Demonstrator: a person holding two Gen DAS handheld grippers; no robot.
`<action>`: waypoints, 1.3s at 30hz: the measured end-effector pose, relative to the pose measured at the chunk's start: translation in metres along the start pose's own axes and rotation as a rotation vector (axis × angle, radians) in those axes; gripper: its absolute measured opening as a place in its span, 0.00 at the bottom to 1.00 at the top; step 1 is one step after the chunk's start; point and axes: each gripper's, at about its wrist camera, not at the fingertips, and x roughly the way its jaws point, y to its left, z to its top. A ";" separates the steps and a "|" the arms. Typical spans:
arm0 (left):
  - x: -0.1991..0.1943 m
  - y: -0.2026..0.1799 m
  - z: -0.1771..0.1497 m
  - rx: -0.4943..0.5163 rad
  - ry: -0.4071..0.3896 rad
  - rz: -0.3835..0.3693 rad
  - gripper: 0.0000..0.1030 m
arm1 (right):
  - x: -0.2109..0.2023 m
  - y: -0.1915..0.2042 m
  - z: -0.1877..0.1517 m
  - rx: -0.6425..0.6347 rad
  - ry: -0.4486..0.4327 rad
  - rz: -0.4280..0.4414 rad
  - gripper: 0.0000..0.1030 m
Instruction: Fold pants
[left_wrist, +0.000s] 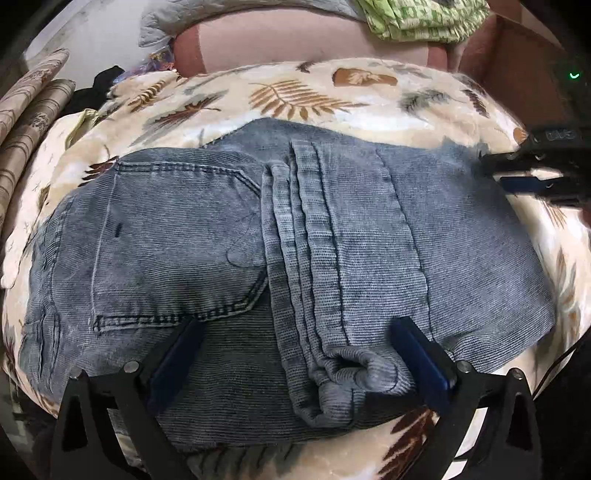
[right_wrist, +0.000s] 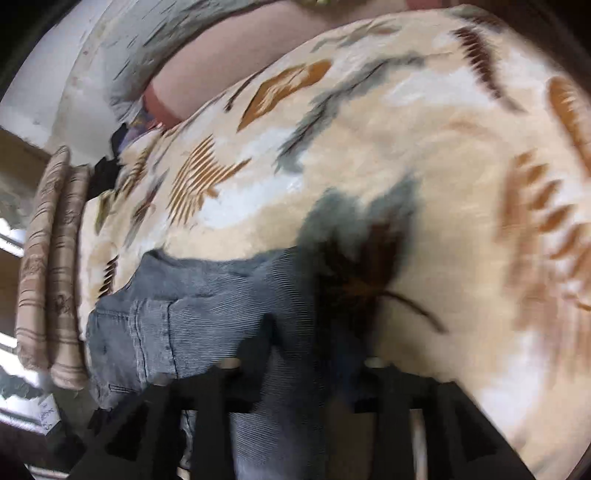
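Observation:
Grey-blue corduroy pants (left_wrist: 332, 221) lie folded on a leaf-patterned blanket (left_wrist: 295, 85), back pocket up on the left and leg hems stacked in the middle. My left gripper (left_wrist: 299, 350) stands wide open low over the near edge, its blue pads on either side of the rolled hem without pressing it. My right gripper (left_wrist: 493, 171) is at the pants' far right corner, jaws a little apart, with blanket showing between them. The right wrist view is blurred: the pants (right_wrist: 207, 317) fill the lower left, and cloth runs under the right gripper (right_wrist: 317, 354).
A pink cushion (left_wrist: 295, 40) and a green printed cloth (left_wrist: 424, 18) lie behind the blanket. Striped rolled fabrics (left_wrist: 33, 110) stand at the left with dark clothing (left_wrist: 103, 85) beside them. A brown box (left_wrist: 517, 55) sits at the far right.

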 end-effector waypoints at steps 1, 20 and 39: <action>-0.001 -0.001 0.001 0.004 -0.004 0.005 1.00 | -0.018 0.004 -0.004 -0.005 -0.029 0.047 0.46; -0.004 -0.002 -0.007 0.001 -0.027 -0.024 1.00 | -0.022 0.033 0.001 0.023 0.031 0.309 0.62; -0.071 0.181 -0.041 -0.619 -0.162 -0.120 0.99 | 0.019 0.049 -0.047 -0.075 0.121 0.088 0.69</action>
